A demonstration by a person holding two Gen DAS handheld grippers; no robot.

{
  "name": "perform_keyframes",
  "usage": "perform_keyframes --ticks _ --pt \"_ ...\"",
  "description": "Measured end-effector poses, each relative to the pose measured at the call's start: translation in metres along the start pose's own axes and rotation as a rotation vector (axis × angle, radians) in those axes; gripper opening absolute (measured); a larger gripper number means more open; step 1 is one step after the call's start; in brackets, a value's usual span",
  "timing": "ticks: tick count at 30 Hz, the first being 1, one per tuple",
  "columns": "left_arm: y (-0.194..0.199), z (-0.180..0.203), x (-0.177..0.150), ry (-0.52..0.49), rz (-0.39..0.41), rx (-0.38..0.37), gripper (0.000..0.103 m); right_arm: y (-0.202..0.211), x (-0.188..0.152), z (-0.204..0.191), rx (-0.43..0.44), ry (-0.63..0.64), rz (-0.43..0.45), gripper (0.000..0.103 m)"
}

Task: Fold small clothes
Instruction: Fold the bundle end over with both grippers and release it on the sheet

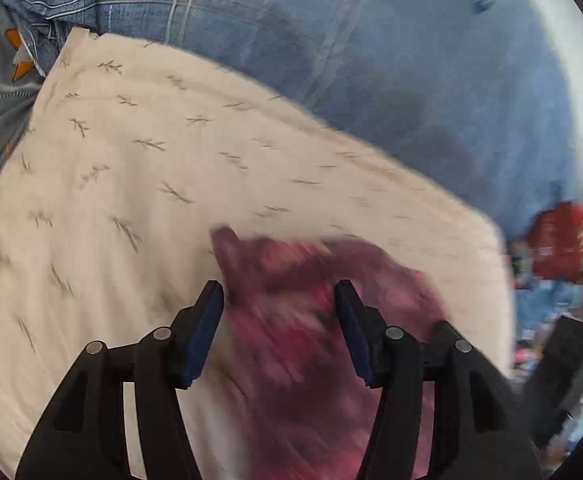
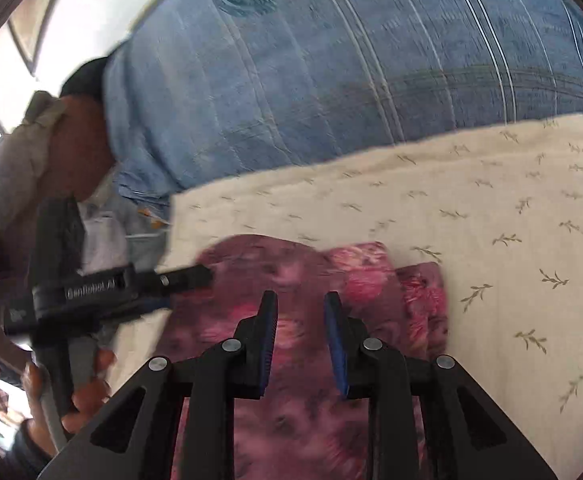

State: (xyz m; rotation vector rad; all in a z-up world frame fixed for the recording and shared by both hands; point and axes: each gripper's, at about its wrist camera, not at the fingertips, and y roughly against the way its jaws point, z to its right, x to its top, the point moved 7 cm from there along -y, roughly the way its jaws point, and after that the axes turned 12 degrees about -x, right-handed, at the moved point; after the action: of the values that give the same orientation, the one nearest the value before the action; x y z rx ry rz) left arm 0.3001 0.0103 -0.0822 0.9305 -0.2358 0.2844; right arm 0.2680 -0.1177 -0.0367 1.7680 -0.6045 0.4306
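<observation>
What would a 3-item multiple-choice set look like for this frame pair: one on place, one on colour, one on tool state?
1. Where does the garment lie?
A. On the cream leaf-print cloth
B. On bare wood floor
C. In a basket

2. What colour is the garment?
A. Plain green
B. Dark red and pink floral
C. White

3. How does the left tool stand?
A. Clamped on the blue bedspread
B. Open above the garment
C. Out of view

Answers:
1 A: the garment rests on the cream cloth, which lies over the blue bedspread.
2 B: pink flowers show on dark red fabric.
3 B: in its own view the left tool has its pads apart, with the garment showing through the gap between them.
</observation>
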Motion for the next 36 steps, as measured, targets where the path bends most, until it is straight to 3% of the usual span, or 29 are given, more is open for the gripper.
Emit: perform_keyframes --ticks 2,3,5,7,10,11,14,15,16,18,19,20,23,26,29,32,34,36 --pt "-0.024 -0.013 0.002 0.010 -0.062 0.040 0.057 -0.021 -0.007 0.014 -0.026 -0.042 -0.055 0.017" --pt "-0.024 -0.013 0.007 -0.009 -0.040 0.047 0.057 -0.023 -0.007 0.020 0.018 -0.080 -0.036 0.015" --pt "-0.027 -0.009 0.022 -0.085 -0.026 0.142 0.057 -0.022 -0.005 0.028 0.058 -0.134 -0.041 0.009" --pt "-0.025 -0.017 0.031 -0.057 -0.034 0.170 0.055 -0.020 -0.006 0.036 0.099 -0.179 -0.043 0.008" --pt "-0.002 -0.016 0.033 0.007 -0.010 0.075 0.055 -0.005 -0.007 0.051 0.069 -0.225 -0.023 0.007" --pt "0.011 -0.009 0.027 -0.021 0.005 0.063 0.054 0.003 -0.007 0.053 0.074 -0.229 -0.013 0.015" --pt "0.041 0.019 -0.006 -0.149 0.032 0.008 0.055 0.032 -0.010 0.041 0.083 -0.132 0.046 0.016" --pt "0.045 0.028 -0.020 -0.179 0.036 -0.004 0.061 0.037 -0.013 0.037 0.081 -0.100 0.054 0.016" --pt "0.045 0.035 -0.028 -0.198 0.036 -0.009 0.069 0.039 -0.019 0.033 0.077 -0.065 0.054 0.016" --pt "0.032 0.033 -0.052 -0.224 0.014 0.025 0.070 0.026 -0.038 0.029 0.019 -0.002 -0.009 0.015" --pt "0.015 0.024 -0.064 -0.220 -0.037 0.071 0.071 0.017 -0.045 0.028 -0.018 0.021 -0.037 0.015" --pt "0.000 0.013 -0.072 -0.190 -0.086 0.091 0.071 0.017 -0.047 0.028 -0.028 0.034 -0.010 0.014" --pt "0.016 0.007 -0.073 -0.114 -0.057 0.045 0.071 0.031 -0.045 0.026 -0.072 0.033 -0.022 0.016" --pt "0.042 0.014 -0.080 -0.128 -0.033 0.021 0.071 0.062 -0.051 0.022 -0.045 0.060 0.007 0.020" --pt "0.059 0.021 -0.109 -0.173 -0.021 0.012 0.071 0.086 -0.070 0.023 -0.015 0.069 0.012 0.030" --pt "0.047 0.020 -0.146 -0.195 -0.068 0.005 0.073 0.093 -0.091 0.028 0.005 0.066 0.035 0.033" --pt "0.035 0.012 -0.151 -0.176 -0.067 0.016 0.086 0.080 -0.102 0.031 -0.044 0.089 0.009 0.034" --pt "0.035 0.006 -0.149 -0.123 -0.047 -0.005 0.087 0.078 -0.103 0.035 -0.047 0.077 0.023 0.037"
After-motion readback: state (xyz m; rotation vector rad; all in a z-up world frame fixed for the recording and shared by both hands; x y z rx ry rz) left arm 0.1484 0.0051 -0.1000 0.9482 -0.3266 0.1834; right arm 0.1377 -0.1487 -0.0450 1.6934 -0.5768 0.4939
